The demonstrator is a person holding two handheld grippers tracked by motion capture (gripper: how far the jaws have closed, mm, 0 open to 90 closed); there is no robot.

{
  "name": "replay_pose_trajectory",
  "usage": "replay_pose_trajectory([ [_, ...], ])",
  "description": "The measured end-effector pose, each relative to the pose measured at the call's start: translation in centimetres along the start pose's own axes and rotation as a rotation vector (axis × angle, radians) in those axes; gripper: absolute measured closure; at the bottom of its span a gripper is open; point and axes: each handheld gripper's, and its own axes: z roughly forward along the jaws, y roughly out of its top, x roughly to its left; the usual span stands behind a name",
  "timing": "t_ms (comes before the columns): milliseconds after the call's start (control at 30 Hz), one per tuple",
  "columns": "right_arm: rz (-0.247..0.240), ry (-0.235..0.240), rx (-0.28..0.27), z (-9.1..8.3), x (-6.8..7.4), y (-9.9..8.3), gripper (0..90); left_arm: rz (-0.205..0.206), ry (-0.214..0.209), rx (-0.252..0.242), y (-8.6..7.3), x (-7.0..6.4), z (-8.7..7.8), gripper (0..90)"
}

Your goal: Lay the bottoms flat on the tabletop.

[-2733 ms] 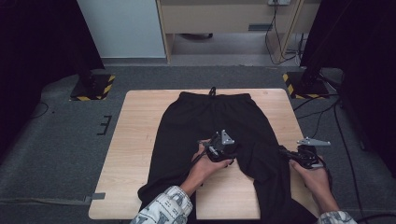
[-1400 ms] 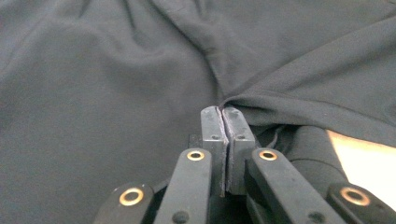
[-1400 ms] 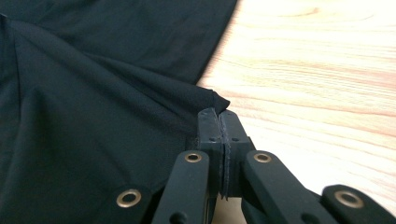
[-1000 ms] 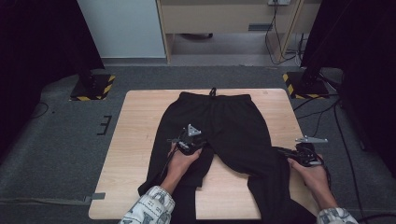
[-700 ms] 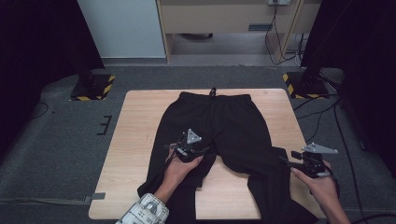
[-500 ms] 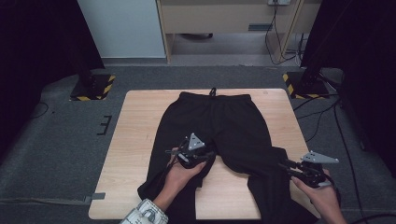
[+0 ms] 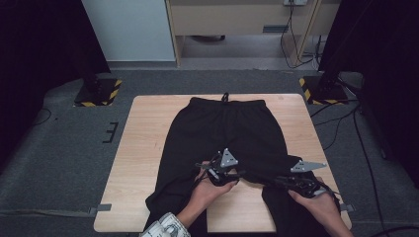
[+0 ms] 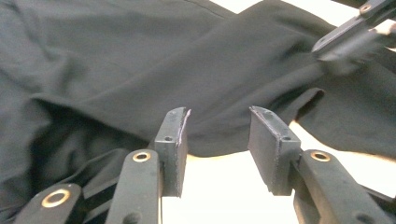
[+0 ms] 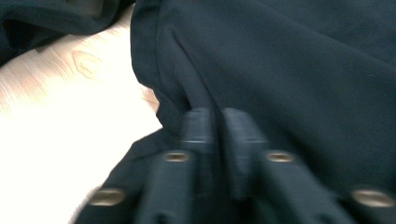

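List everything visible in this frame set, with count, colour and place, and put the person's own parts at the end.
Trousers: one pair, black, flat on the table, waistband at the far edge, legs toward the person.
Drawstring: one, black, at the waistband's middle.
Table: one, light wood, centre of the high view.
Stand bases: two, black with yellow-black stripes, on the grey floor beyond the far corners.
Cabinet: one, beige, at the back wall.
Left gripper: one, black, jaws apart at a trouser leg's edge.
Right gripper: one, black, jaws closed on trouser fabric.
Hands: two, at the near edge, each holding a gripper.
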Motion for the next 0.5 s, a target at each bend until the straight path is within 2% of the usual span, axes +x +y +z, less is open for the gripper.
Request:
replay_pose_trajectory([
  [100,0.011,0.011,-0.002,0.5,-0.1,0.7,89.8,0.001,-0.012,-0.005,0.0,-0.1,0.4,54.3],
  [133,0.028,0.047,-0.019,1.1,-0.2,1.8,89.9,0.001,-0.025,-0.003,0.0,-0.2,0.8,52.9],
  [167,0.028,0.047,-0.019,1.1,-0.2,1.8,89.9,0.001,-0.025,-0.003,0.0,-0.2,0.8,52.1],
  [200,0.054,0.079,-0.042,1.5,-0.2,2.9,89.8,0.013,-0.036,-0.01,0.0,-0.2,1.2,51.0],
  [300,0.106,0.106,-0.071,1.7,-0.8,4.2,89.8,0.022,-0.051,-0.011,0.0,-0.3,1.7,48.0],
  [367,0.114,0.084,-0.071,2.0,-1.3,4.6,88.8,0.027,-0.062,-0.002,-0.1,-0.4,2.2,47.6],
  [467,0.073,0.002,-0.016,2.8,-1.6,4.5,87.1,0.034,-0.048,0.034,-0.2,-0.5,3.0,48.0],
  [500,0.079,0.004,-0.009,3.1,-1.7,4.3,87.2,0.037,-0.047,0.048,-0.2,-0.5,3.4,47.8],
])
